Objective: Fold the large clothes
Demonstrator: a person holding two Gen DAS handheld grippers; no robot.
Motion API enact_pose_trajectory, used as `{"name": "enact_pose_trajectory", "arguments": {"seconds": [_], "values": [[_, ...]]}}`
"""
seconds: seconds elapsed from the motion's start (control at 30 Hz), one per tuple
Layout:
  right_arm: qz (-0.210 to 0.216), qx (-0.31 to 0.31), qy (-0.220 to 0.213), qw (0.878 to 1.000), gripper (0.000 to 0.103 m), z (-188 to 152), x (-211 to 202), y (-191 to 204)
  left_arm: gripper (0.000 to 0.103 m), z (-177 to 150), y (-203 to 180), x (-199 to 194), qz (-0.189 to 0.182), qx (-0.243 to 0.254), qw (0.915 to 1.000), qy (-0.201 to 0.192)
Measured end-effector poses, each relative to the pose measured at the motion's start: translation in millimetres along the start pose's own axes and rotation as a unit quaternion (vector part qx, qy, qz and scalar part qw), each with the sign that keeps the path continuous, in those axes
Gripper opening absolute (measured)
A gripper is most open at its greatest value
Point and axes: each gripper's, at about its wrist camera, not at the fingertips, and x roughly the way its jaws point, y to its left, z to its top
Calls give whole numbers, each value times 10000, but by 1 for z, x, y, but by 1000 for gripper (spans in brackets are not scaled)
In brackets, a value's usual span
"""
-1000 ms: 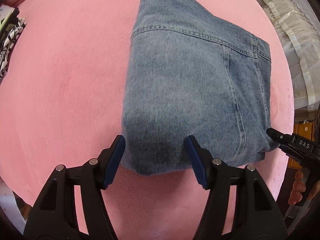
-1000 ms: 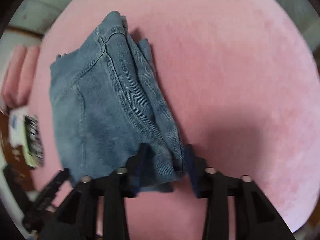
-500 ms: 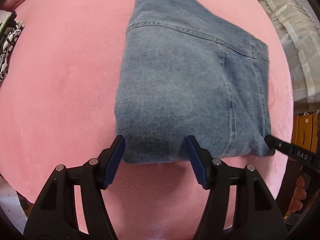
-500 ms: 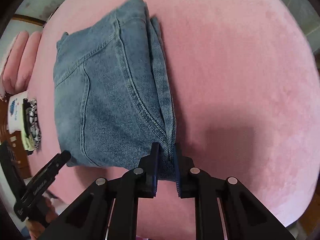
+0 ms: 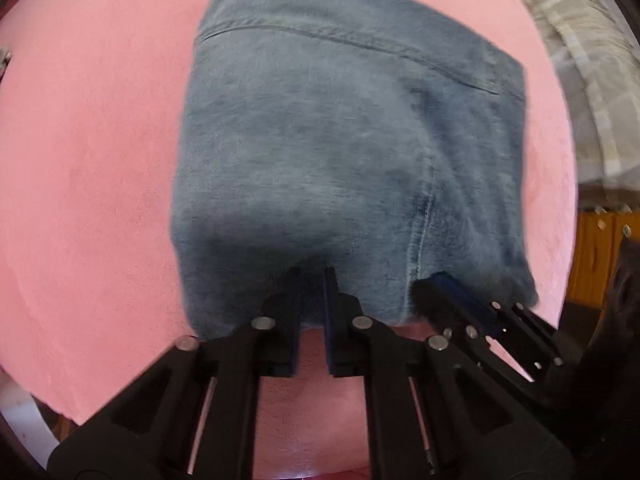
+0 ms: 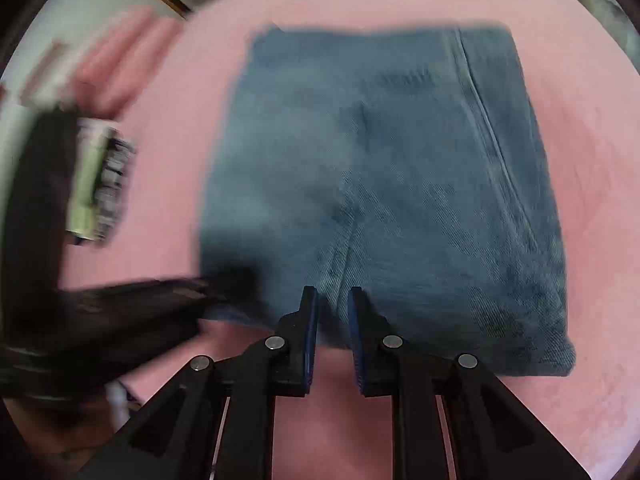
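I've both grippers pinching the jeans' [image 5: 352,152] near edge: L gripper [image 5: 312,280] mid-edge, R gripper [image 6: 333,296] just beside it; bundle runs away from me.

Left gripper [image 5: 311,280]: 2 black angular fingers, blue pads inside, round silver screws near pads. Right gripper [image 6: 333,300]: same black frame, blue pads, silver screws, thin metal rods behind.
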Motion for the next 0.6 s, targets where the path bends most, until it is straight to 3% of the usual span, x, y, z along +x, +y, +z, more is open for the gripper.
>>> {"name": "enact_pose_trajectory", "arguments": {"seconds": [0.07,0.17,0.23,0.33,0.4,0.47,0.53,0.6], "values": [[-11,373,-140,9992,1,-1,-3,-20,1,-2,6,-2,-82,-27,9999,-60],[182,1231,-358,9916,0,-6,-22,-65,1,-8,16,-8,-220,-58,9996,-141],[278,1458,-344,9883,0,-6,-29,-82,1,-12,19,-12,-236,-12,9996,-173],[-93,1187,-411,9920,0,-9,-42,-71,1,-17,15,-21,-29,110,9995,-280],[-136,914,-672,9935,0,-3,-51,-51,1,-19,7,-30,171,250,9986,-426],[222,566,-917,9939,0,3,-55,-41,1,-21,-3,-38,-47,472,9974,-546],[593,273,-900,9938,0,13,-39,-22,1,-16,-12,-35,-306,591,9964,-521],[754,183,-811,9937,0,25,-8,-8,1,-4,-22,-23,-203,663,9963,-499]]}}
